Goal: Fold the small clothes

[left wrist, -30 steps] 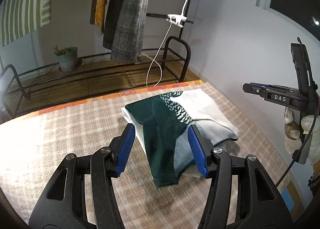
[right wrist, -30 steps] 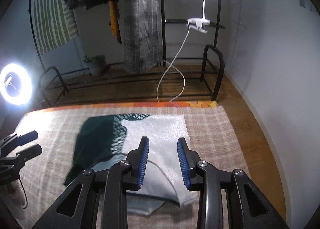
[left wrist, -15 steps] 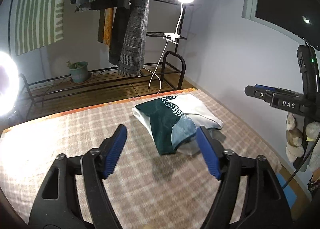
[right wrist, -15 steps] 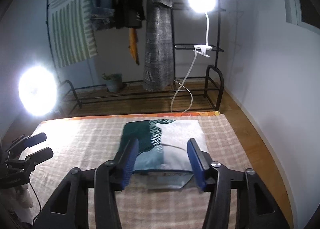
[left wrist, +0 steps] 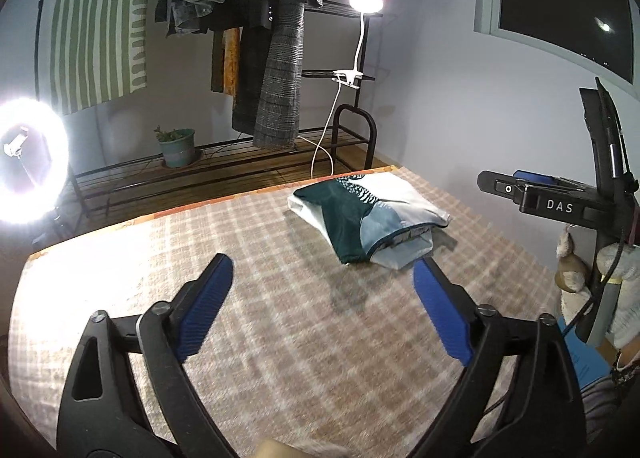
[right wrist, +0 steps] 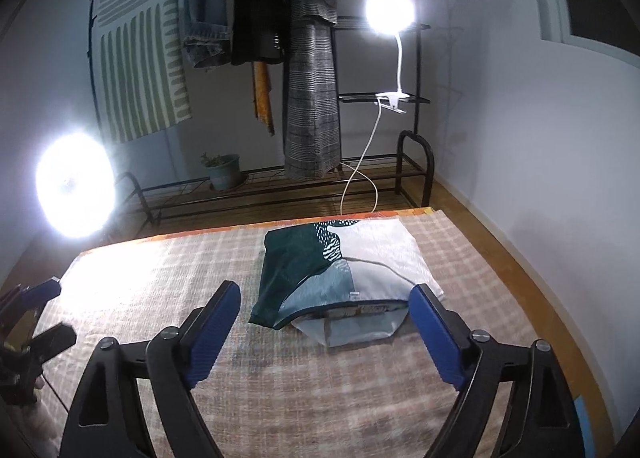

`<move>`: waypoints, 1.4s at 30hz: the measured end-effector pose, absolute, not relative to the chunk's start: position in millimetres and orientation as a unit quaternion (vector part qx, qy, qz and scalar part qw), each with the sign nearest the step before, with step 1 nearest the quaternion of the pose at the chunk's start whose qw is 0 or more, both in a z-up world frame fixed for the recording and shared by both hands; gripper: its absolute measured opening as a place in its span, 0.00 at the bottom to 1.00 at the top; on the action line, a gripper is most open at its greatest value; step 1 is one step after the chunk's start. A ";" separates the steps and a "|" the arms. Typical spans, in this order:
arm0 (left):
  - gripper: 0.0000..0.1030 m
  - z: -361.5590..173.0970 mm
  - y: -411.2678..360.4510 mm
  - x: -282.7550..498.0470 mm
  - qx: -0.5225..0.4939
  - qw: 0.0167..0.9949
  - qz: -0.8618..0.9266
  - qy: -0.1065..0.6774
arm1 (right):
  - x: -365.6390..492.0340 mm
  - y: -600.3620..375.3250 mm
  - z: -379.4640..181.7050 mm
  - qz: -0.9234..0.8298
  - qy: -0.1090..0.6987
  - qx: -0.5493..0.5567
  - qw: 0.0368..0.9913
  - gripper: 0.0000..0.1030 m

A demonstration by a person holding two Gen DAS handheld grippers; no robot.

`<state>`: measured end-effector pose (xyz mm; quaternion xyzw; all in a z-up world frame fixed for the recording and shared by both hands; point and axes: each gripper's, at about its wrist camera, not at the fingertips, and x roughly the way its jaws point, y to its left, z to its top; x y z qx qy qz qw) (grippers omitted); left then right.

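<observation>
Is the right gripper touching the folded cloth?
Apart. In the right wrist view the right gripper has jaws opening, and the cloth lies on the blanket beyond the blue pads, nothing between them.

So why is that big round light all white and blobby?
In the right wrist view the ring light glares into a solid white blob; in the left wrist view it shows as a ring. Both views bend the walls, and the checked blanket nearby looks smeared.

Your bed [left wrist: 280,338], spread with a checked beige blanket [right wrist: 340,398].
On the blanket you have one folded garment [right wrist: 336,274], dark green, pale blue and white, lying flat toward the far edge, where an orange border [left wrist: 132,218] shows beneath.
</observation>
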<state>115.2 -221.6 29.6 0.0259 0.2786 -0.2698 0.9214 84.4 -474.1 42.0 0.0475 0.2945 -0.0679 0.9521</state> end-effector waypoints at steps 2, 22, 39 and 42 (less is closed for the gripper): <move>0.95 27.3 -217.7 109.9 0.028 0.925 -0.265 0.273 | 82.5 -469.8 37.4 -0.074 0.292 0.052 0.952 0.91; 1.00 -3.1 -218.8 98.5 0.064 0.918 -0.252 0.300 | 71.8 -462.1 0.3 -0.102 0.275 0.078 0.953 1.00; 1.00 0.5 -217.1 95.5 0.063 0.919 -0.252 0.296 | 77.9 -460.5 -6.1 -0.107 0.281 0.085 0.950 1.00; 1.00 1.0 -217.0 95.3 0.062 0.919 -0.251 0.296 | 78.1 -459.9 -6.2 -0.106 0.282 0.085 0.950 1.00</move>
